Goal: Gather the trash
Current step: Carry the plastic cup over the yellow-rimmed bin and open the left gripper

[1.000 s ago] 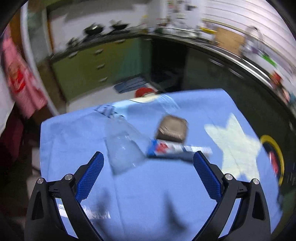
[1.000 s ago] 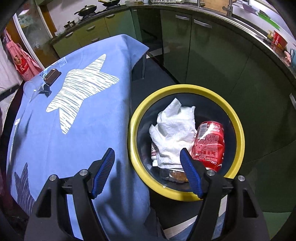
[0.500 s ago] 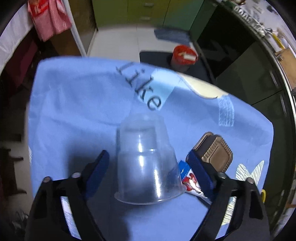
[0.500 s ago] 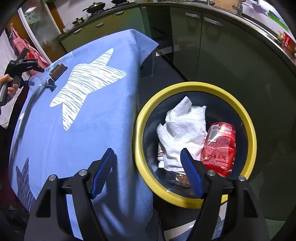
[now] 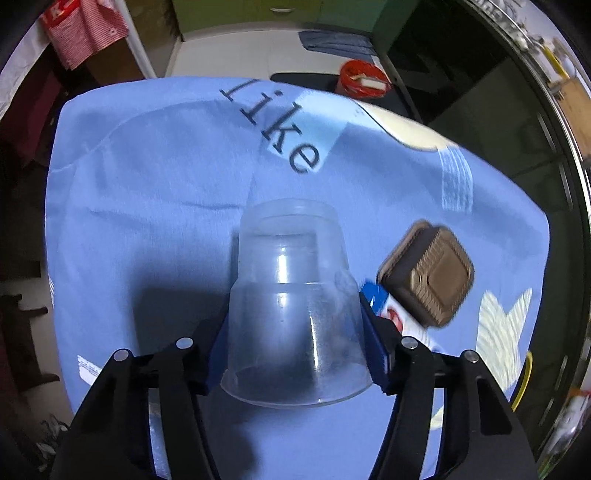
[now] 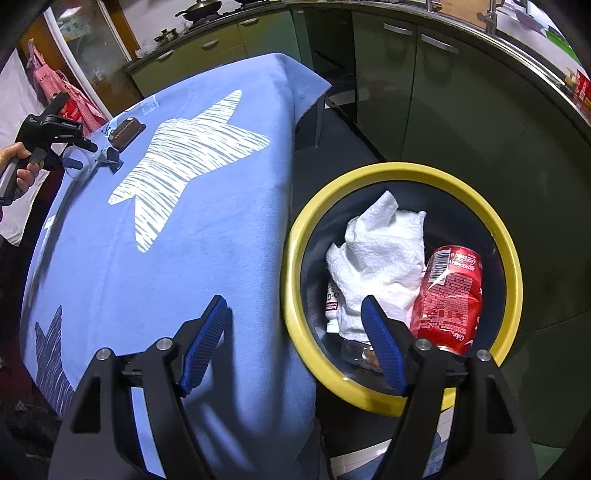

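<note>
My left gripper (image 5: pixel 295 339) is shut on a clear plastic cup (image 5: pixel 291 295) that lies on its side on the blue tablecloth (image 5: pixel 155 177), its pads pressed on both sides near the rim. A brown ridged box (image 5: pixel 430 275) and a blue-and-red wrapper (image 5: pixel 388 308) lie just to the right. My right gripper (image 6: pixel 295 343) is open and empty, over the table edge beside a yellow-rimmed trash bin (image 6: pixel 506 236). The bin holds a white paper towel (image 6: pixel 380 254), a red cola can (image 6: pixel 452 291) and a small white bottle (image 6: pixel 332 306). The left gripper also shows in the right wrist view (image 6: pixel 79 157), far left.
Green kitchen cabinets (image 6: pixel 399 81) stand behind the bin. A red bucket (image 5: pixel 362 77) sits on the floor beyond the table's far edge. A red cloth (image 5: pixel 85 33) hangs at the far left. The tablecloth has a white star (image 6: pixel 192 155).
My left gripper moved forward around the cup and closed on it. My right gripper stayed open and shifted slightly left over the table edge.
</note>
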Demonstrator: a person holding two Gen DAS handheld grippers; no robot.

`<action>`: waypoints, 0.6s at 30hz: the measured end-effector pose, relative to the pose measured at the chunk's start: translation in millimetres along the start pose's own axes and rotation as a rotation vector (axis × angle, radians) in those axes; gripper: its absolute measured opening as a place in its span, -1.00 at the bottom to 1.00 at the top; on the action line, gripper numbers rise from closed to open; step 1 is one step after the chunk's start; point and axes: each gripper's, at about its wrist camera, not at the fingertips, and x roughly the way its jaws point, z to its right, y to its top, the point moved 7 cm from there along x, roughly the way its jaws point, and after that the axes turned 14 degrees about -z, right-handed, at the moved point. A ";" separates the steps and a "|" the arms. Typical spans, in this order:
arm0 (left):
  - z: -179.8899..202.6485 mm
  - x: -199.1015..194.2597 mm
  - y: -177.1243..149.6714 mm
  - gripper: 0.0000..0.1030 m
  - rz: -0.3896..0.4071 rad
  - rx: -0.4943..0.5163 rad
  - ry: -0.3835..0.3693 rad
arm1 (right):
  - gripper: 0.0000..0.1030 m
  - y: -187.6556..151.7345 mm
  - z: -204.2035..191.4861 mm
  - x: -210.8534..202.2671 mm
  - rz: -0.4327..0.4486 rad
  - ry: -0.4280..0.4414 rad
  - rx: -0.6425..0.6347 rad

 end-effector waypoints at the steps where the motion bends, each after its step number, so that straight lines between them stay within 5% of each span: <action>1: -0.1 -1.9 -2.5 0.16 0.005 0.011 0.004 | 0.38 -0.1 -0.9 -0.5 0.001 0.000 -0.001; 11: 19.1 -55.8 -55.3 0.16 0.133 0.186 0.039 | 0.38 -0.6 -7.3 -7.1 0.015 0.000 -0.012; 18: 91.7 -91.0 -123.8 0.17 0.211 0.431 0.048 | 0.38 -13.7 6.2 -27.9 0.062 -0.018 0.032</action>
